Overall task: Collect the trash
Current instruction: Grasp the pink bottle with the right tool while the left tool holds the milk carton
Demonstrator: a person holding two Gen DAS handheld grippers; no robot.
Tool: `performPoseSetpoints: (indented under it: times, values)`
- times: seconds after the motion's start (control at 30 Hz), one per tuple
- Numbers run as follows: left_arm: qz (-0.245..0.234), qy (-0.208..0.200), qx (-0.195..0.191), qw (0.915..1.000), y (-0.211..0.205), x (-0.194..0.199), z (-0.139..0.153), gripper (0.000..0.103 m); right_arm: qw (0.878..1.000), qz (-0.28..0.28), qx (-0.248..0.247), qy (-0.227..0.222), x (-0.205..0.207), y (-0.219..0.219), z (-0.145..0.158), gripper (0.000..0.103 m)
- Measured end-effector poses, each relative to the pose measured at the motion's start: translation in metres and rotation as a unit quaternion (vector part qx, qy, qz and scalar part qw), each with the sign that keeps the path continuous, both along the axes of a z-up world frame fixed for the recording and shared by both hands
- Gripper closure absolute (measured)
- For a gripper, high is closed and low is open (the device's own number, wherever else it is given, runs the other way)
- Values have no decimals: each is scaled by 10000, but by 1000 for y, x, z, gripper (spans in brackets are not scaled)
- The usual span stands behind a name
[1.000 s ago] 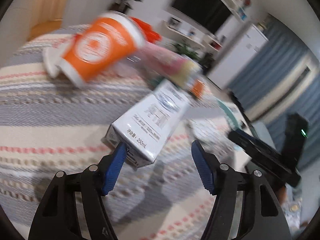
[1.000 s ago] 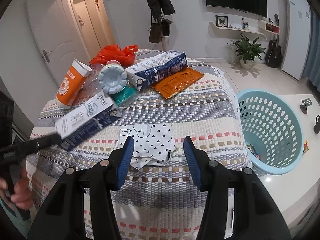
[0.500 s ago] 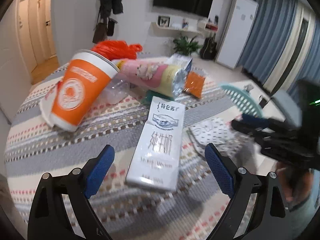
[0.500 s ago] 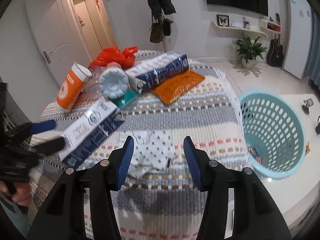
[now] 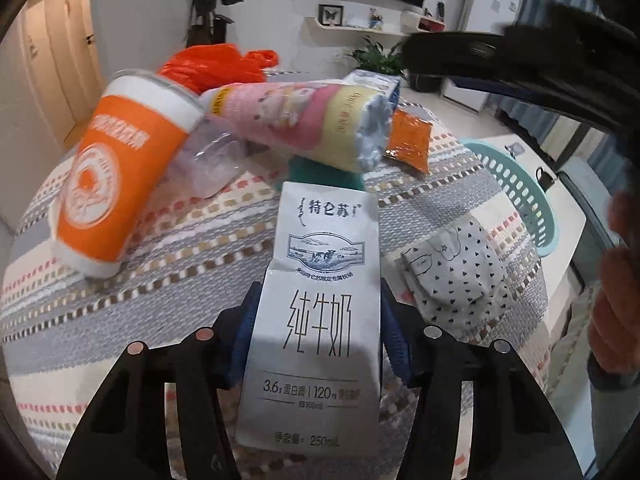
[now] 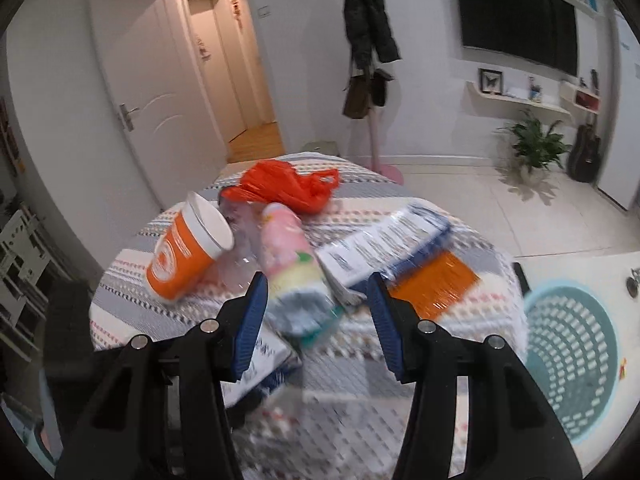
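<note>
My left gripper (image 5: 318, 344) is shut on a white 250 mL milk carton (image 5: 320, 320), its blue pads pressed on both sides. Trash lies on the striped table: an orange paper cup (image 5: 108, 184) on its side, a pink and yellow tube (image 5: 308, 124), a clear plastic bottle (image 5: 212, 160), an orange plastic bag (image 5: 216, 64), an orange packet (image 5: 412, 140) and a dotted wrapper (image 5: 456, 268). My right gripper (image 6: 318, 316) is open and empty above the table, with the pink tube (image 6: 288, 256) just ahead. The teal basket (image 6: 572, 352) stands at right.
A blue and white box (image 6: 384, 244) lies behind the tube. The teal basket (image 5: 516, 196) stands on a white surface off the table's right edge. A door, a coat stand, a TV and a plant are in the background. The right gripper's black body crosses the left wrist view's top right.
My left gripper has closed from wide open onto the milk carton. My right gripper has lifted and moved forward from over the dotted wrapper toward the trash pile.
</note>
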State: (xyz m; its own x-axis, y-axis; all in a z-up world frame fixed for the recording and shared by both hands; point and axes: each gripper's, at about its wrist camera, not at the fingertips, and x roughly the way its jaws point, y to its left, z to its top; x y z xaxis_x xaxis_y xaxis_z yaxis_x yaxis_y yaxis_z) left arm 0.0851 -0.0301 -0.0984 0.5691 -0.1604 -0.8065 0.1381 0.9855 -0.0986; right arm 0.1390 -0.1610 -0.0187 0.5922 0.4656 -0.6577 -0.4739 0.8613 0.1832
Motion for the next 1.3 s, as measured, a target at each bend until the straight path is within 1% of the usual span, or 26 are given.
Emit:
performPoseSetpoints:
  times: [0.07,0.23,0.33,0.4,0.57,0.67,0.73,0.83,0.97,1.2,1.23,1.3]
  values:
    - [114,-40,-126,9998,7,-9,2,52,9998,129,31,137,11,10,-3,55]
    - [374,-142,-378,9985,28,-27,7,52,9964,398,119,737,47,35,-17,55]
    - [441,-151,-453,9979,36,-30,8,52,9929,505,49,1073,64,50,-27,55]
    - [479,-140,-487,9976,40,-32,8,52,9910,496,-175,1235,73,61,-34,55]
    - [474,-92,-534,9974,43,-32,3,52,9870,599,-561,1380,76,79,-49,54]
    - [462,-119,-522,9975,41,-32,3,52,9869,612,-713,1308,73,86,-53,54]
    - [479,-146,-599,9969,43,-34,4,52,9879,589,-760,1216,69,89,-52,55]
    - [509,-268,-701,9959,47,-37,8,52,9897,547,-650,1150,60,83,-48,56]
    - [519,-470,-835,9940,52,-43,21,52,9915,493,-191,1187,48,60,-35,56]
    - [418,-776,-980,9913,44,-51,44,52,9905,435,519,1198,23,14,-11,57]
    - [416,-801,-983,9911,43,-51,45,52,9901,434,595,1193,21,10,-8,57]
    - [445,-858,-959,9907,43,-53,49,52,9889,435,591,1289,16,3,-8,57]
